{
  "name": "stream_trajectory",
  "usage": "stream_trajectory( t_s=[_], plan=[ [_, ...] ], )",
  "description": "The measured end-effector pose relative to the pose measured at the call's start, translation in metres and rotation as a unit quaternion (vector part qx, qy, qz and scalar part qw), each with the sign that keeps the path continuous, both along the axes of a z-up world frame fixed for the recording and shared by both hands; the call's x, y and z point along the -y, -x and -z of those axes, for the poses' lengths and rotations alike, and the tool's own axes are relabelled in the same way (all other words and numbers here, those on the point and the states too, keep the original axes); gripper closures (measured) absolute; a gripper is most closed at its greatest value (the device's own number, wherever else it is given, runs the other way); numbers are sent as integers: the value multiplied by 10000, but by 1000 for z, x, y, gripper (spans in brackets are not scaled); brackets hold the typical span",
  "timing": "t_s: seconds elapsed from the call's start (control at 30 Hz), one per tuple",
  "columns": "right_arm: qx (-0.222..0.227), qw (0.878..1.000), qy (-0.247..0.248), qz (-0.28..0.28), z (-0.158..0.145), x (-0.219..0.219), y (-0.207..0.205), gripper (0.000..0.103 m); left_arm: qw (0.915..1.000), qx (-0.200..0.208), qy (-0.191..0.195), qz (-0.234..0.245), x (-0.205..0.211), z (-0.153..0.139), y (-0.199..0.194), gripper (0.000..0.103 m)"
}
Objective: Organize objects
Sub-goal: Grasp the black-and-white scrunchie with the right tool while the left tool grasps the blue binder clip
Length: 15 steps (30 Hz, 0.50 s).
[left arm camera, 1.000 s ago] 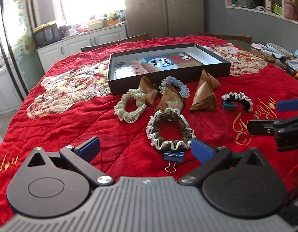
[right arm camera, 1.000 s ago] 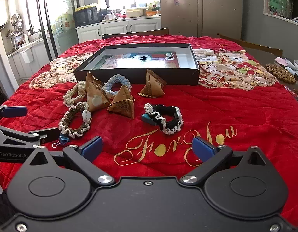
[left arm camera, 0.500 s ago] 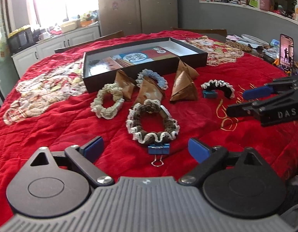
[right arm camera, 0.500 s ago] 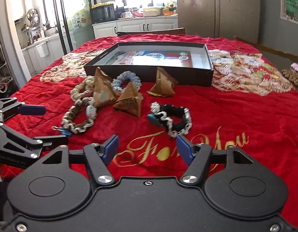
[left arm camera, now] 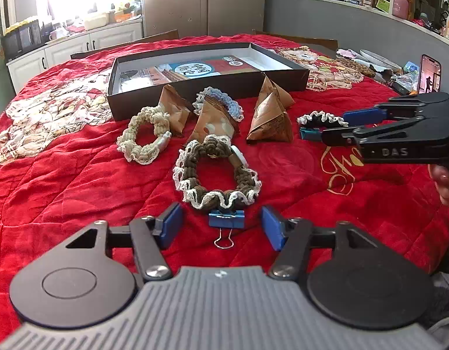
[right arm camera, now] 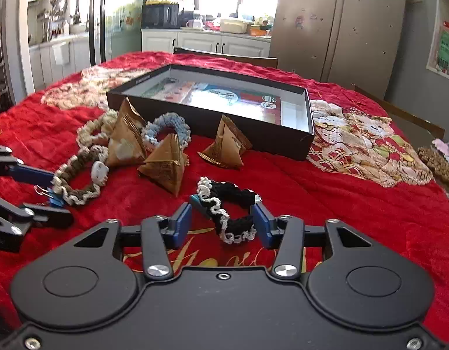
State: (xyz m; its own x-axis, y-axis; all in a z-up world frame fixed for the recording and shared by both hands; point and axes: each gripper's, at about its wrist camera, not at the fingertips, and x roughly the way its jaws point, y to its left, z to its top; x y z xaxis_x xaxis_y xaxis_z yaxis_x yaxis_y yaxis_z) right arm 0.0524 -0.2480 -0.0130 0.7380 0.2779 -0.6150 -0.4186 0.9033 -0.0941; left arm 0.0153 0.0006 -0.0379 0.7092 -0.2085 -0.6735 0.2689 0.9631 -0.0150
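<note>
Red quilted cloth covers the tabletop, with a kitchen counter and a bright window behind. From the left wrist view, my left gripper has its jaws about half spread; they have just been closing in. The blue binder clip sits squarely between the pads, touching neither as far as I can see. That clip is fixed to the near edge of the brown crochet ring, which lies flat, its long axis running away from me toward the black box. The clip's wire handles point back at me. Three brown paper pyramids, a cream ring and a blue ring lie between the brown ring and the box. My right gripper comes in from the right, nearer the black ring.

Same red cloth in the right wrist view, cupboards and a fridge beyond. My right gripper stands half-narrowed, jaws having just been closing, with the black crochet ring between them. The right pad seems at the ring's edge; whether it presses I cannot tell. The ring lies flat, long axis slanting leftward away from me, its blue clip pointing left. I judge the box the likely destination, dead ahead.
</note>
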Motion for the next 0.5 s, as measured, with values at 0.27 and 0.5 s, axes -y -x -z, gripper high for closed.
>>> stream_trajectory(
  t_s=[0.27, 0.5],
  plan=[
    [-13, 9999, 166, -46, 6, -2, -4, 86, 9999, -26, 59, -84, -3, -2, -3, 72],
    [-4, 10000, 75, -47, 3, 3, -3, 92, 9999, -66, 82, -70, -4, -5, -1, 76]
  ],
)
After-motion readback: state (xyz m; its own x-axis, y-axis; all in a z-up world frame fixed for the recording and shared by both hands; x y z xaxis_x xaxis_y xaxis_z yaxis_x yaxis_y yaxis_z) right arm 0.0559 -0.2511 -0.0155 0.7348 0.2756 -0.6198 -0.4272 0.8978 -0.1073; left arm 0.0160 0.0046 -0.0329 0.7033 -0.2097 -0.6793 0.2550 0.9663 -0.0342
